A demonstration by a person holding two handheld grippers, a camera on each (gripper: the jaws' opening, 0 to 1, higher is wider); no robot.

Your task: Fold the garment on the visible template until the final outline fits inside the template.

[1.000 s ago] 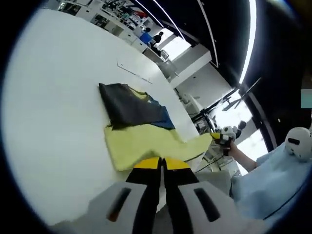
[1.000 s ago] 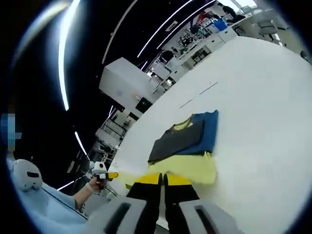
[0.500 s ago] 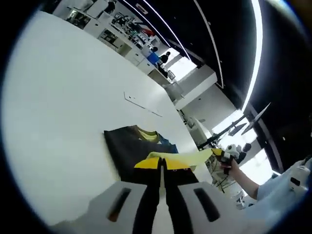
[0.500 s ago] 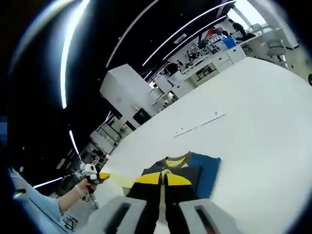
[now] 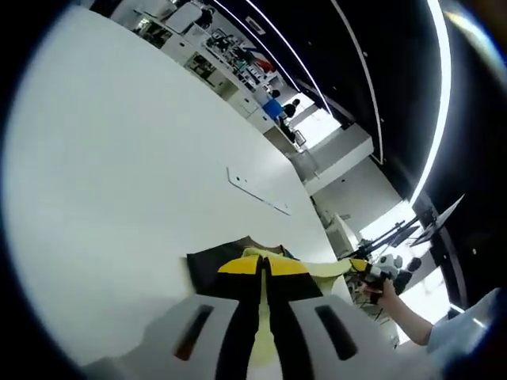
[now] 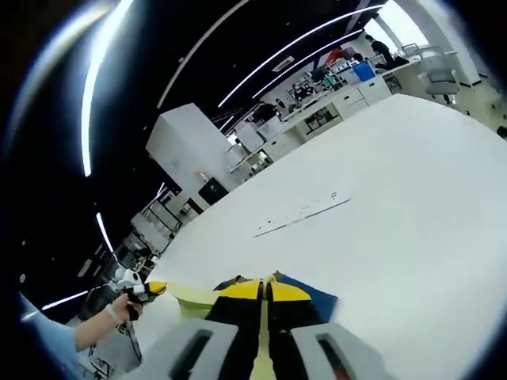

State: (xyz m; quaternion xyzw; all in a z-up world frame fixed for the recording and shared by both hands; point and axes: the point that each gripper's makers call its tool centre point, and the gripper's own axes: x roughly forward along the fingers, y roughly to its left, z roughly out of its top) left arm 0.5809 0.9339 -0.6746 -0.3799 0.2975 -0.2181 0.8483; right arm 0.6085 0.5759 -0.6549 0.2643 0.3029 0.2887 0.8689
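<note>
In the left gripper view the garment (image 5: pixel 207 265), dark with a yellow part and a sliver of blue, lies on the white table (image 5: pixel 119 158) directly behind the left gripper (image 5: pixel 262 273); its yellow edge runs from that gripper's tips out to the right gripper (image 5: pixel 360 267), stretched between the two; the left gripper's jaws stand pressed together with yellow cloth showing in the slit between them, so it is clamped on the garment; the right gripper, held in a hand (image 5: pixel 386 291) off the table's edge, pinches the far end of the same yellow strip.

In the right gripper view the right gripper (image 6: pixel 265 289) has its jaws closed tight with the yellow cloth running out from them toward the left gripper (image 6: pixel 150 288), which a hand (image 6: pixel 119 309) holds near the table's edge, a pale blue sleeve (image 6: pixel 47 348) behind it; the garment's blue part sits just beside the tips on the table.

Beyond the garment, farther up the table, lies a thin line mark (image 6: pixel 301 214); past the table stand shelves and desks (image 6: pixel 333 87) under long ceiling light strips (image 6: pixel 261 63).
</note>
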